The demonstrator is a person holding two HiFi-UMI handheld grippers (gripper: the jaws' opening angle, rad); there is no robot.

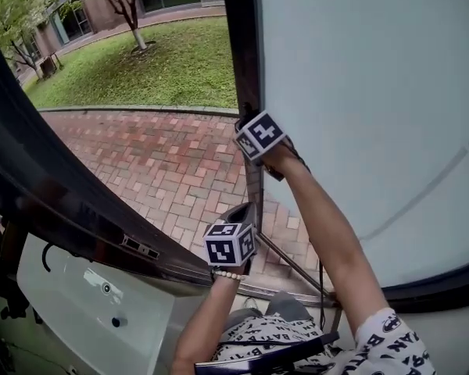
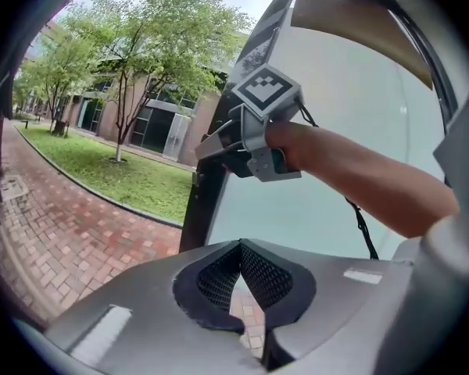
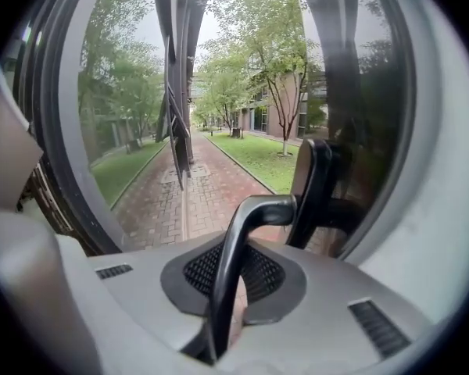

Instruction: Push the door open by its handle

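The glass door point(image 1: 359, 92) stands swung outward, its dark frame edge point(image 1: 242, 53) running up the middle of the head view. My right gripper point(image 1: 258, 137) is at that edge on an outstretched arm. In the right gripper view my right gripper point(image 3: 233, 244) is shut on the door's bent dark handle point(image 3: 230, 280), which rises between the pads and turns toward its mount point(image 3: 313, 186). My left gripper point(image 1: 236, 219) hovers lower and nearer to me, over the threshold. Its pads point(image 2: 219, 276) meet at the tips with nothing between them. The left gripper view shows the right gripper point(image 2: 254, 131) against the door frame.
A red brick path point(image 1: 164, 162) and a lawn point(image 1: 164, 61) lie outside. A dark curved frame point(image 1: 47, 194) crosses the left side, with a white panel point(image 1: 86, 303) below it. A thin metal rod point(image 1: 293, 264) slants near the door's foot by my right forearm.
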